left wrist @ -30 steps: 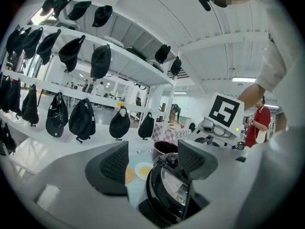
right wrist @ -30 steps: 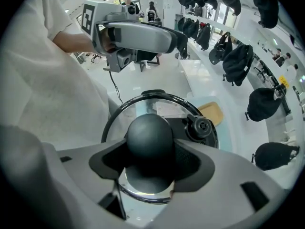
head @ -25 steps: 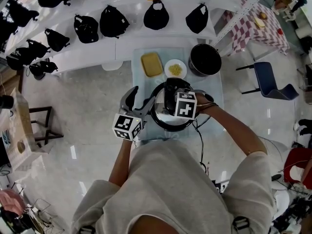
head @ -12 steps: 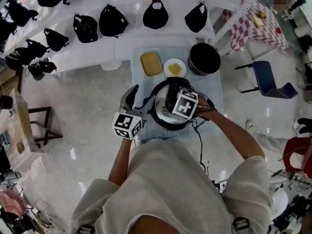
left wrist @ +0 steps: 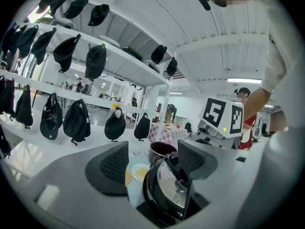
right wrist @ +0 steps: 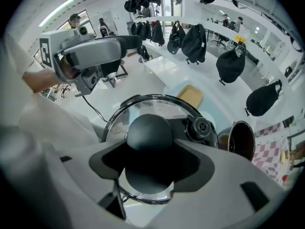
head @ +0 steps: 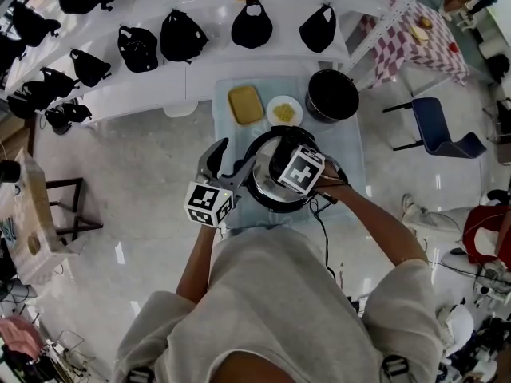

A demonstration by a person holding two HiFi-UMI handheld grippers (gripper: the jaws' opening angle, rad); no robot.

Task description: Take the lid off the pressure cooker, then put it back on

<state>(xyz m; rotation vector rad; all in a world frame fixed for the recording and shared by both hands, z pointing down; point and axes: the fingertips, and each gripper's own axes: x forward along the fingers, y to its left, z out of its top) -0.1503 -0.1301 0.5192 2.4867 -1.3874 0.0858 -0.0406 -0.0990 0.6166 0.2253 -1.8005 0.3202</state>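
Head view: the pressure cooker [head: 257, 188] stands in the middle of the table [head: 351, 152], nearer its near edge, with the lid [head: 265, 180] on it. So the lid sits on the pot now. Whether it has not yet come off or has already gone back, the pictures do not tell. The grip on top looks like work on the lid in progress, so the task seems unfinished. The right gripper [head: 297, 171] points down onto the middle of the lid. The left gripper [head: 228, 166] lies level at the cooker's left side. A yellow tray [head: 245, 104], a small plate [head: 285, 112] and a dark pot [head: 331, 96] stand along the far edge.

Left gripper view: the jaws stand apart and clasp nothing. The cooker lies just beyond and below them. Its black handle [left wrist: 178, 174] runs close by the jaw at the picture's right; whether they touch I cannot tell.

Right gripper view: the jaws are clamped on the round black knob [right wrist: 149, 131] at the lid's centre, one pad on each side, the glass lid flat in its rim below
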